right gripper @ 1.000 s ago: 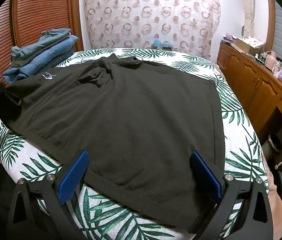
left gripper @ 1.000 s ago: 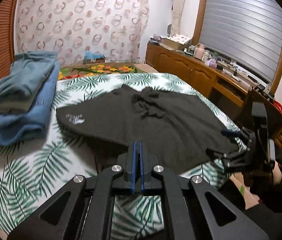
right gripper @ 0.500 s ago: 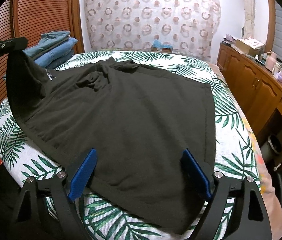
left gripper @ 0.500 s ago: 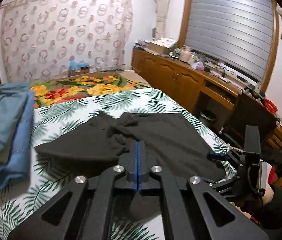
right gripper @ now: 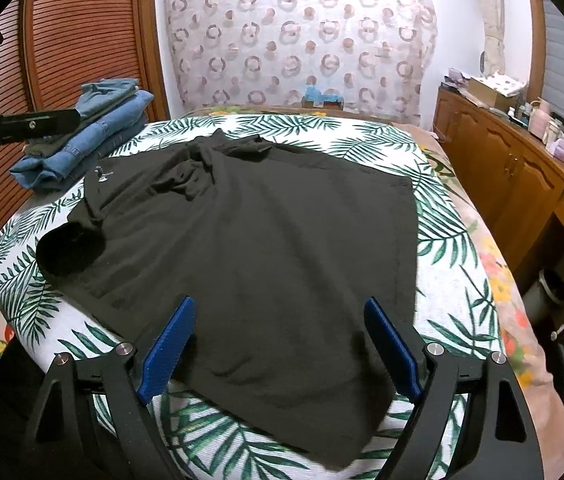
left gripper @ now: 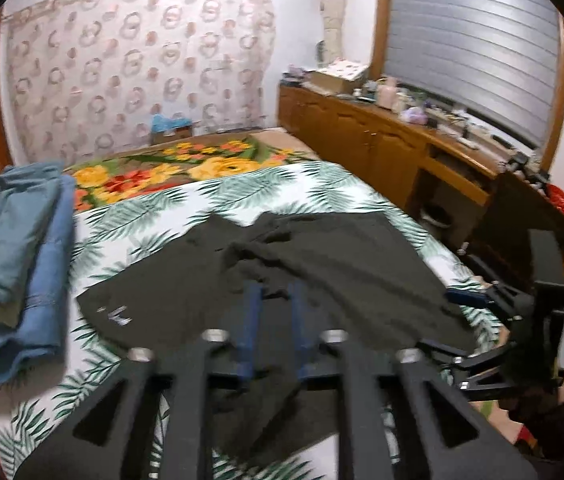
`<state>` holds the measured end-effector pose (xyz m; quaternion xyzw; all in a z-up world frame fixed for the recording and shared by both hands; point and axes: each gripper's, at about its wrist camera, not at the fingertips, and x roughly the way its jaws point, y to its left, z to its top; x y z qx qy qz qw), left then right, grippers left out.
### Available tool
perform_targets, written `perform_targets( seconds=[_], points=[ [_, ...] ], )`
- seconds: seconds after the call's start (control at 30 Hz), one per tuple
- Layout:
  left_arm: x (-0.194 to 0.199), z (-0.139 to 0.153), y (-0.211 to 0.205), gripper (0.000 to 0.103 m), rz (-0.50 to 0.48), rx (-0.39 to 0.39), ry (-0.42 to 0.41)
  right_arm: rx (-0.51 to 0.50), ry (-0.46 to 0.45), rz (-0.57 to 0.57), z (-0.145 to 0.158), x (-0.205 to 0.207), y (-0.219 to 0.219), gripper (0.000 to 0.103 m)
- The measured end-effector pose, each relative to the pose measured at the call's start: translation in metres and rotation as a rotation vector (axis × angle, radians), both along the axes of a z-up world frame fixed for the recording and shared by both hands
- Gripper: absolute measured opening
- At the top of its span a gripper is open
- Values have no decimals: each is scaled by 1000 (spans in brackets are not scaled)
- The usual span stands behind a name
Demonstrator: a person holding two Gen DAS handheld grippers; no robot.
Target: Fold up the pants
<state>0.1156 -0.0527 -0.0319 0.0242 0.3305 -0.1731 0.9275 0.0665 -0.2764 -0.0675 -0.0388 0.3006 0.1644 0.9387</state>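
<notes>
Black pants [right gripper: 266, 240] lie spread on the palm-leaf bedsheet [right gripper: 441, 216], with a small white logo near their left edge and a corner curled over at the near left. They also show in the left wrist view [left gripper: 321, 264]. My left gripper [left gripper: 276, 292] is open a little and empty, held above the pants' near left edge. My right gripper [right gripper: 278, 312] is wide open and empty, low over the pants' near hem. The right gripper's frame shows at the right of the left wrist view [left gripper: 529, 320].
A stack of folded blue jeans [right gripper: 94, 136] sits at the bed's far left, also in the left wrist view [left gripper: 14, 248]. A wooden cabinet [right gripper: 521, 184] with clutter runs along the right. A slatted wooden door [right gripper: 82, 40] stands left. A floral blanket [left gripper: 186, 168] lies beyond the sheet.
My left gripper, shut on the pants' corner and lifted half a second ago, has opened; the corner has dropped onto the bed, curled over. The right gripper stayed open and near the hem.
</notes>
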Motion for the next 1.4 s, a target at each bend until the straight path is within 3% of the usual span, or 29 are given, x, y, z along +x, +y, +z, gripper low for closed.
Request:
perform_targets(
  seconds=[0.07,0.13,0.43,0.73,0.97,1.1,1.4],
  points=[
    [-2,-4,10,66,24,-17,-6,1,3,8,-1,0,2,86],
    [-5,-9,21,79,46,-29,-14,0,4,16,-1,1,5,84],
    [-17,-43,60,79,126,-34,44,8,1,72,8,5,26,64],
    [-25,-84,61,79,136,16,137,25,-27,160,26,7,54,61],
    [-30,-93,69,79,149,-5,152,20,-28,212,31,16,71,56],
    [-35,-95,71,79,152,1,132,29,-3,240,28,23,81,48],
    [-39,-97,71,79,154,10,109,64,70,308,21,41,103,44]
  ],
)
